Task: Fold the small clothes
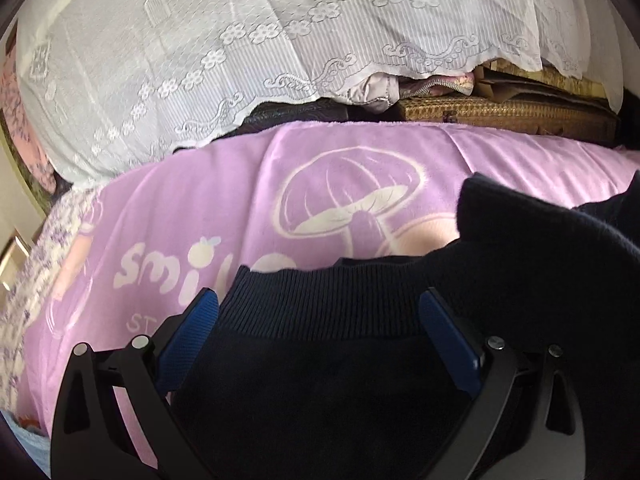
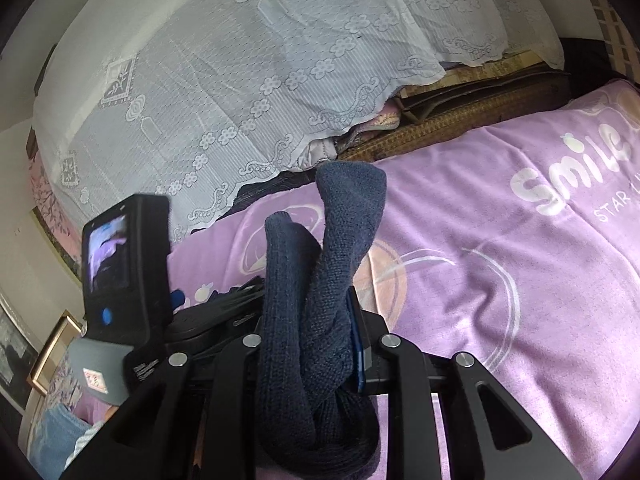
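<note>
The small garment in hand is a dark navy sock, and judging by how it sits, the folding is under way but not finished. In the right wrist view the right gripper has its fingers clenched on the sock's bunched middle: two knitted ends stand up above the purple blanket, one taller with a rounded toe, one shorter beside it, while a wad of the knit hangs below the grip. That looks like a sock doubled over or twisted, lifted clear of the blanket, not laid flat.

In the left wrist view the left gripper has its blue fingers spread wide on either side of the ribbed cuff. The pads stand apart from the knit, so this gripper is released, not grasping. More dark fabric humps up to the right of the cuff, over the blanket's mushroom print.

What seems left: take hold of the cuff, bring the ends together neatly, and set the bundle down on the blanket.

As for containers, a woven wicker case lies beyond the blanket's far edge, under the white lace cloth. It is closed, so its contents cannot be told. No folded clothes show on the blanket.
</note>
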Motion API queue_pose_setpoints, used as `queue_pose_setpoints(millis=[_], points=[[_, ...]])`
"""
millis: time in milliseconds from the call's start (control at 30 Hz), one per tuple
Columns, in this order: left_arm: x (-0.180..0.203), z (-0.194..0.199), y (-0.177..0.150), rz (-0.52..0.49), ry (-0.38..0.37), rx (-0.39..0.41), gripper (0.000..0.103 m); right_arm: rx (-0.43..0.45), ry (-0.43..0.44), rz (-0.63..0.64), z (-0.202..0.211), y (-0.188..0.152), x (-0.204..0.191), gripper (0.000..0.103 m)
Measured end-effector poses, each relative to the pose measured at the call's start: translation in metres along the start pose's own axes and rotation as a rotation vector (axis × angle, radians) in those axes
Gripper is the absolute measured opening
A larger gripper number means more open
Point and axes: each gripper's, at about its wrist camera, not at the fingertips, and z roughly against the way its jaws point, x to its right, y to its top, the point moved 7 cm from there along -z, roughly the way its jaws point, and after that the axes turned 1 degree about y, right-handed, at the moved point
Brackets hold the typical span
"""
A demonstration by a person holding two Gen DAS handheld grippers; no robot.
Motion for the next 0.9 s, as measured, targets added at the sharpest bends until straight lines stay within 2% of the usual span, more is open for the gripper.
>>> queue_pose_setpoints(millis=[200,400,600,900], points=[[0.001,-0.002,0.001,-0.002,-0.001,0.014,0.099,-0.009,0.018,0.073,0.004,-0.007,-0.022,0.023],[-0.014,0.006,0.004,0.034,-0.002,0.044,0.099,-0.014,0.035,0.153,0.009,-0.015,-0.050,0.023],[-0.039,0.014,0.006,0.056,0.026,0.068,0.098,-0.016,0.038,0.207,0.011,-0.020,-0.076,0.023],[-0.096,0.020,0.004,0.115,0.071,0.087,0.098,-0.027,0.067,0.267,0.007,-0.028,-0.129,0.023]])
